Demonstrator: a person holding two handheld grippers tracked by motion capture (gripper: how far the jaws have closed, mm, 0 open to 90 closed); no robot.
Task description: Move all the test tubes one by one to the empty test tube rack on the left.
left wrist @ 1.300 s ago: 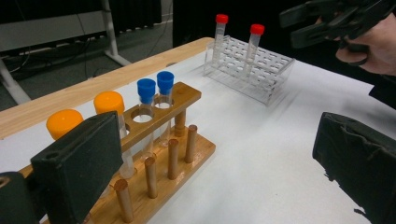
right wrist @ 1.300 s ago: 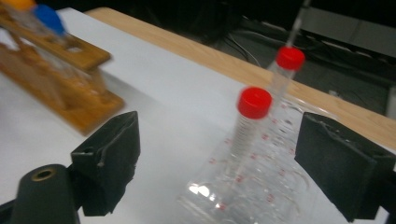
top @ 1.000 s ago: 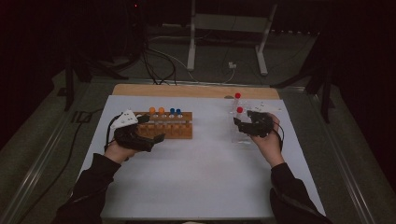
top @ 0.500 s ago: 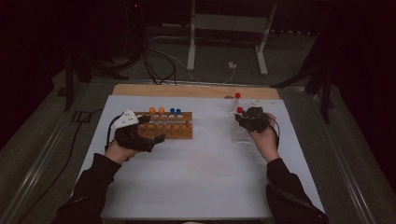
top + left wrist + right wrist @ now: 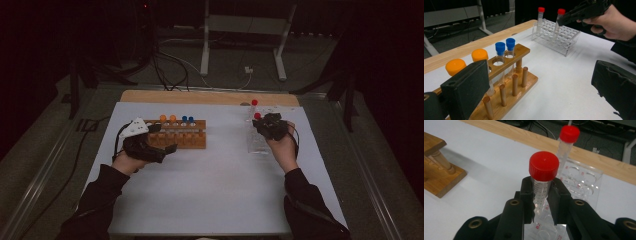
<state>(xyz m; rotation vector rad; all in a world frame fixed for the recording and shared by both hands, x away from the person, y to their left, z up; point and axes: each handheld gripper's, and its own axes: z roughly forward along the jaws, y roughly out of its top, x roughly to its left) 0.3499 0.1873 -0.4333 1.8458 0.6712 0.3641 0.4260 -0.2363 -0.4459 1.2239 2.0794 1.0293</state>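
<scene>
A clear plastic rack (image 5: 257, 142) (image 5: 560, 37) (image 5: 584, 185) stands on the right of the white table with two red-capped tubes in it. My right gripper (image 5: 264, 126) (image 5: 541, 200) has just been closing and is now shut on the nearer red-capped tube (image 5: 543, 175) (image 5: 560, 17) (image 5: 257, 116), its pads pressing the tube just under the cap. The second red-capped tube (image 5: 567, 142) (image 5: 540, 16) (image 5: 254, 104) stands behind it. On the left, my left gripper (image 5: 162, 138) (image 5: 539, 87) stands open beside a wooden rack (image 5: 182, 135) (image 5: 509, 82) that holds two orange-capped (image 5: 480, 55) and two blue-capped tubes (image 5: 505, 46).
A wooden strip (image 5: 205, 96) runs along the table's far edge. Behind it, cables and a white metal stand (image 5: 240, 30) sit on the dark floor. The white tabletop (image 5: 215, 185) lies bare between the two racks and toward the front.
My right hand has shifted slightly left toward the clear rack and the jaws have shut on the nearer red-capped tube. The left hand has stayed where it was.
</scene>
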